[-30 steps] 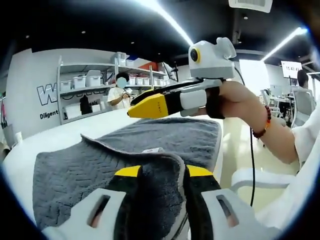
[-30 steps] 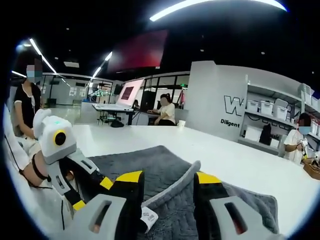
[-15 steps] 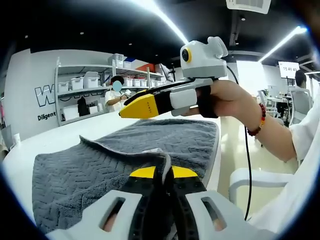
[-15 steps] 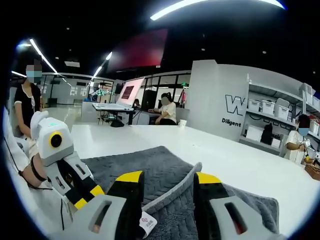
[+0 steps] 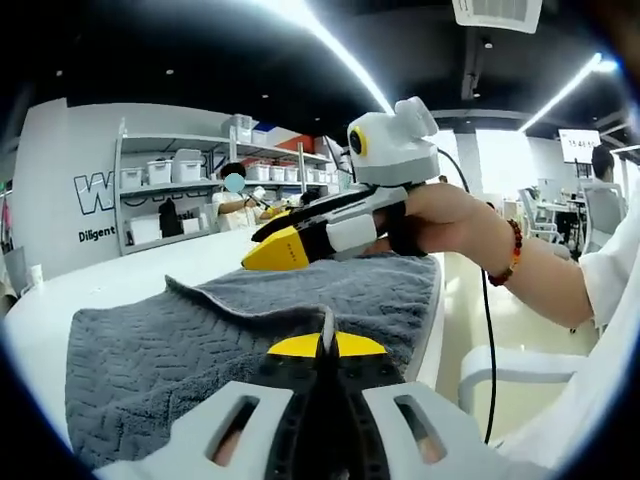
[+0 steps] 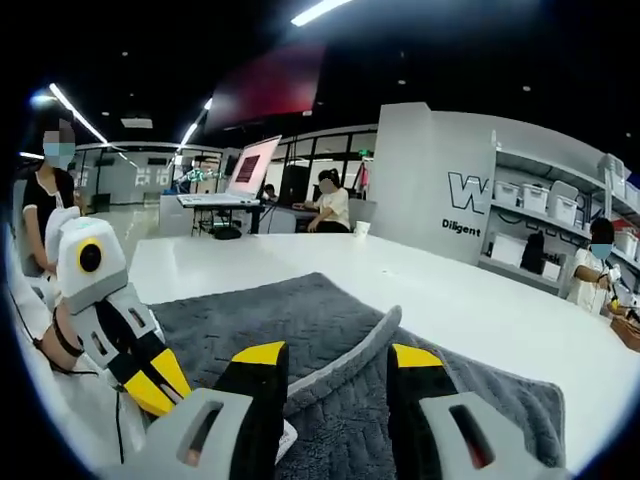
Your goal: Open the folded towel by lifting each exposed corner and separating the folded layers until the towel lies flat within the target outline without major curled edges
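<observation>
Left gripper view: looking along the left gripper, its yellow-tipped jaws pressed together and pinching a thin raised edge of the grey towel between them. Lying spread over the white table, that towel, with a herringbone weave and a paler hem; folding over itself along a ridge running from the left toward the pinched spot (upper layer ending there, lower layer stretching on to the table's far side). Hovering just above the towel's far part, the right gripper, held in a person's hand with a beaded bracelet on the wrist; impossible to tell from here how its jaws are standing. Behind, standing against a white wall, shelving carrying white bins, with a person in front of it; ceiling light strips glowing overhead.

Right gripper view: looking along the right gripper, jaws standing wide apart, gripping nothing, with a raised fold of the grey towel rising between them without visibly touching either one. Covering the near part of the white table, the towel, a small white label peeking out at its near edge by the left jaw. Entering from the left, the left gripper, low beside the towel's edge. Farther off, sitting at a desk, another person; shelving with bins at right (dark ceiling above).
</observation>
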Demonstrator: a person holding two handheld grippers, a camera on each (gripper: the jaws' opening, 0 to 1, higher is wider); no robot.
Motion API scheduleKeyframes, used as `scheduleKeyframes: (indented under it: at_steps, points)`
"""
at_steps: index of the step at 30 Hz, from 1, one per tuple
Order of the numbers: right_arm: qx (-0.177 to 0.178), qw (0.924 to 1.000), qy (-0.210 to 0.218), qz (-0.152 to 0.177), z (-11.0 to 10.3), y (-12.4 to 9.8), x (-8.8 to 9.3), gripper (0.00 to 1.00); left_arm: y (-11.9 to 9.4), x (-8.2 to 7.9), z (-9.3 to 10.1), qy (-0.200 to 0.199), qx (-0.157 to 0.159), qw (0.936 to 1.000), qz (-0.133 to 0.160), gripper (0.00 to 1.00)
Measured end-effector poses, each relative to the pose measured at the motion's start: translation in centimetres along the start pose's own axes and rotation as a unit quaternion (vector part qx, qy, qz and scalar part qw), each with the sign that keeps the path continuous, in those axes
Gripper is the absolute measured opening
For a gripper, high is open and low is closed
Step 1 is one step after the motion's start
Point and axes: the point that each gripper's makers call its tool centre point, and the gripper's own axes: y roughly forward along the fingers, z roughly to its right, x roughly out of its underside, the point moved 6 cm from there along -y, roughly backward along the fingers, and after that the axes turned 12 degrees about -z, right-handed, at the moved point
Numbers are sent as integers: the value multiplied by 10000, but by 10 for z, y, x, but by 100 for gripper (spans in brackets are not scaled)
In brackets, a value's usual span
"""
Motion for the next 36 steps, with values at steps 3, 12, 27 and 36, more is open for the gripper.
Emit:
scheduleKeyframes:
  at_steps: [3,12,27,36]
  points:
    - [-11,10000,4,-17,0,0,-1,36,0,-1,1,-4,53,10000,-4,1]
    - [-66,10000,-47,-14,-3,2,-6,36,-2,-9,-2,-476,162,9980,393,0]
    - [-116,9999,-1,-79,-7,8,-7,36,1,-5,0,-232,160,9992,299,0]
    - [-61,9997,-30,-225,-9,17,-6,36,-1,-5,-1,-99,133,9995,274,0]
